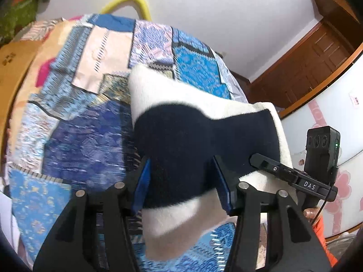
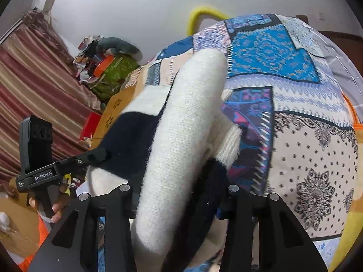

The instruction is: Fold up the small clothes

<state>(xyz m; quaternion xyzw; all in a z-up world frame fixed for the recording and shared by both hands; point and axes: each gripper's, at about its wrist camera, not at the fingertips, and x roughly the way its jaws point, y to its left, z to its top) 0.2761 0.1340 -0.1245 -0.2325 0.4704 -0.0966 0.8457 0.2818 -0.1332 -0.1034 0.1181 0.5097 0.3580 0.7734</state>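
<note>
Left tongs (image 1: pixel 181 176) closed on the sweater (image 1: pixel 195 140), blue pads pressing its navy band from both sides. Right tongs (image 2: pixel 179 201) closed on the same sweater (image 2: pixel 181 124); a white knit fold bunches up between the jaws, with navy cloth beside it. Sweater hangs lifted between the two tongs, above the patchwork bedspread (image 1: pixel 90 113) on the bed. Right tongs also show at the right edge of the left wrist view. A hand (image 2: pixel 54 206) grips the left tool's handle. Yellow tube (image 1: pixel 129 2) against the white wall behind the bed.
</note>
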